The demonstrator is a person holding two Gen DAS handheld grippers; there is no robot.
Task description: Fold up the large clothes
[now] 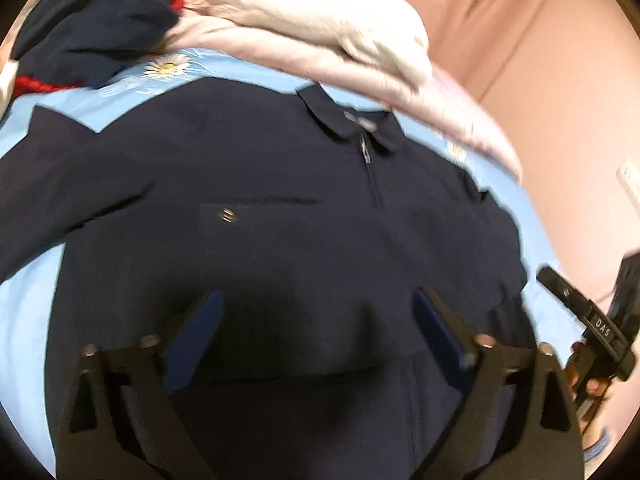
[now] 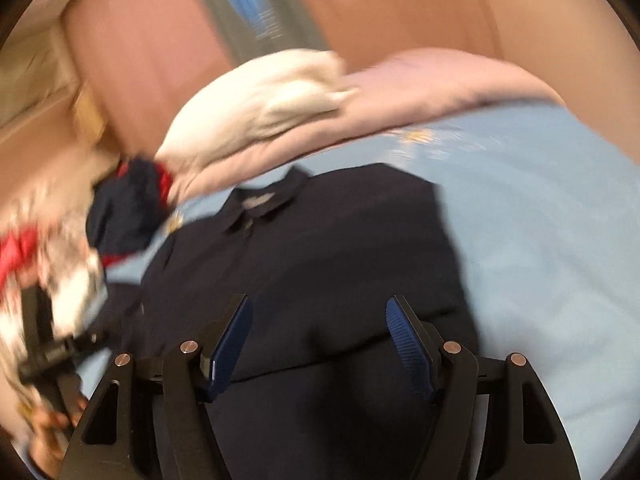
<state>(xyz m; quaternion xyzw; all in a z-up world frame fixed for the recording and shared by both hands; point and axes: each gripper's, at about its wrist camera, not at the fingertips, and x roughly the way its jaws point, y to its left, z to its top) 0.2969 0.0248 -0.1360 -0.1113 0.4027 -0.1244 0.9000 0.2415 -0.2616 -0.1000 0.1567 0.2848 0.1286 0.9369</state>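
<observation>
Left wrist view: a navy jacket (image 1: 280,208) lies flat on a blue bedsheet (image 1: 24,312), collar toward a white garment (image 1: 320,16), left gripper (image 1: 318,320) fingers wide and empty above its hem; right wrist view: right gripper (image 2: 318,344) fingers apart, empty, over the jacket (image 2: 320,248).

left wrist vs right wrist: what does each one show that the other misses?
Left wrist only: the jacket's zipper, the snap on its chest pocket, its outstretched sleeve, and a sharp daisy print on the sheet.

Right wrist only: bare blue sheet beyond the jacket's folded side, and a red and white garment at the left edge.

Both: the navy jacket lying collar-up on the bed, the white garment on the pink quilt, and each view's own tool open above the hem, left tool, right tool.
</observation>
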